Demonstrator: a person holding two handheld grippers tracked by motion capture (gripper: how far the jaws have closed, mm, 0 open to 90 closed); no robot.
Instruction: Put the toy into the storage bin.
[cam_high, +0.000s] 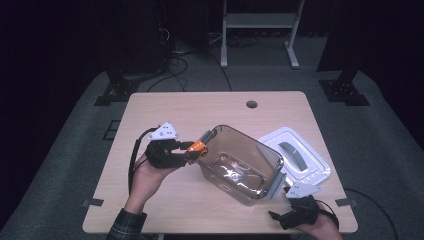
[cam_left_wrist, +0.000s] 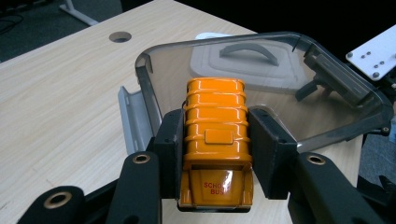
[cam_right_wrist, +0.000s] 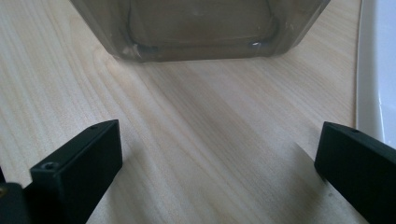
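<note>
Clamped between the left hand-held gripper (cam_left_wrist: 215, 154) jaws, an orange toy school bus (cam_left_wrist: 215, 140) hovers at the clear plastic container (cam_high: 240, 162) rim. Right hand-held gripper (cam_right_wrist: 217, 154) rests wide open, empty, on the worktop (cam_high: 200, 107).

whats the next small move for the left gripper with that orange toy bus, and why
Probably carry it a little further over the rim and lower it inside. The left gripper is shut on the orange toy bus, held at the near edge of the clear container, which stands open with its white lid lying beside it.
</note>
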